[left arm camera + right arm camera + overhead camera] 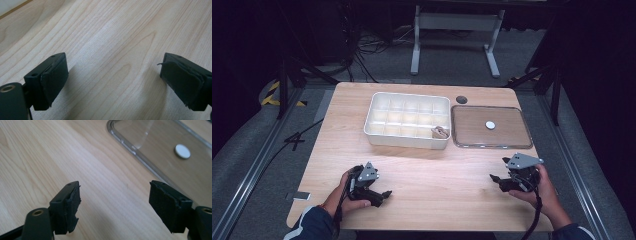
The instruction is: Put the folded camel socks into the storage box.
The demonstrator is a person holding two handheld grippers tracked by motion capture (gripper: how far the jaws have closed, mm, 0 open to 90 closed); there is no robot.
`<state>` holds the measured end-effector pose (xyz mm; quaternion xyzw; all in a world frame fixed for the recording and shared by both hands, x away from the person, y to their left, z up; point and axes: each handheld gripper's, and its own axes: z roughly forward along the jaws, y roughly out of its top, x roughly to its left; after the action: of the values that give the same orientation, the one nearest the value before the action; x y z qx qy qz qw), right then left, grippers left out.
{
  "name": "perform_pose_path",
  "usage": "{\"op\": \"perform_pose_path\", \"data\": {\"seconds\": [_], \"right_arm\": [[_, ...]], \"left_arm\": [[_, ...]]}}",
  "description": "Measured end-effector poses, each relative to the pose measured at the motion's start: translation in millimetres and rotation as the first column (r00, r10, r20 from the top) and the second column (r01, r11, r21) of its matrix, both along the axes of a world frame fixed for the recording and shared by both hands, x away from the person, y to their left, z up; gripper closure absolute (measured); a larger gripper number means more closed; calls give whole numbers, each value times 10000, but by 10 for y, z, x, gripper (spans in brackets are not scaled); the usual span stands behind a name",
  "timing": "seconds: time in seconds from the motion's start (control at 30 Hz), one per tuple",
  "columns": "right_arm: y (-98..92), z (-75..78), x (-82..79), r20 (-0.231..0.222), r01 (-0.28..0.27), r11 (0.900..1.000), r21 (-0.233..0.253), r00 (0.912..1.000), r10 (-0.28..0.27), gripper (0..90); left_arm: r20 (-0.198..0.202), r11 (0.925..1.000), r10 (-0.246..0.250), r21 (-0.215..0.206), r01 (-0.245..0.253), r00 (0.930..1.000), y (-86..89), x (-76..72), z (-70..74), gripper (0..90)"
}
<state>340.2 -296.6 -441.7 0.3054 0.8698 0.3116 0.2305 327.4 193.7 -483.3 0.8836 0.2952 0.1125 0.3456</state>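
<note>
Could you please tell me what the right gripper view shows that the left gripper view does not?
The right gripper view adds the clear lid, lying flat just ahead of the right gripper, and the white disc on it. The left gripper view adds a pale strip at its top corner, too cropped to identify. Both show open jaws, holding nothing, over the bare wooden table.

Pale wooden tabletop (422,170): light grain, smooth matt finish, faint sheen near front edge.
White moulded-plastic compartment tray (377,135), toward back edge: smooth, satin.
Small tan crumpled item (441,132), in tray's front right corner compartment: looks like paper or cloth, cannot tell which.
Clear rectangular plastic lid (130,147), beside tray toward right edge: glossy, transparent, reflective rim.
White round disc (182,151) on lid: matt.
Left gripper (113,75): black matt plastic, rough frayed rubbery pads (53,80).
Right gripper (115,200): same black matt plastic, worn pads (167,202), grey flat metal-looking plate (522,160).
</note>
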Motion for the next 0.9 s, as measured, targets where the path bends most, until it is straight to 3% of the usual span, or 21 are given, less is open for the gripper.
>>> {"op": "perform_pose_path", "data": {"seconds": [0.13, 0.23, 0.3, 0.4, 0.5, 0.9], "right_arm": [[-124, -152, -24, -432, 205, 9995, 229, 9989, -195, 257], [-253, -281, -58, -798, 502, 9954, 815, 9958, -437, 248], [-277, -302, -61, -838, 489, 9947, 905, 9956, -413, 245], [-380, -391, -77, -1182, 633, 9859, 1552, 9920, -451, 244], [-452, -445, -98, -1150, 805, 9748, 2082, 9917, -573, 243], [-462, -449, -115, -1100, 851, 9761, 2000, 9919, -639, 234]], "left_arm": [[-25, 10000, 24, -29, -24, 10000, -1, -1, -1, 81], [-19, 10000, -7, 0, 7, 10000, 0, 1, 1, 81], [-18, 10000, -14, -4, 14, 10000, 0, 3, 1, 80], [-48, 10000, 1, -20, -1, 10000, -3, 4, 0, 78], [-53, 10000, 4, -25, -4, 10000, -3, 5, -1, 77], [-49, 10000, -4, -10, 4, 10000, -9, 8, 0, 74]]}}
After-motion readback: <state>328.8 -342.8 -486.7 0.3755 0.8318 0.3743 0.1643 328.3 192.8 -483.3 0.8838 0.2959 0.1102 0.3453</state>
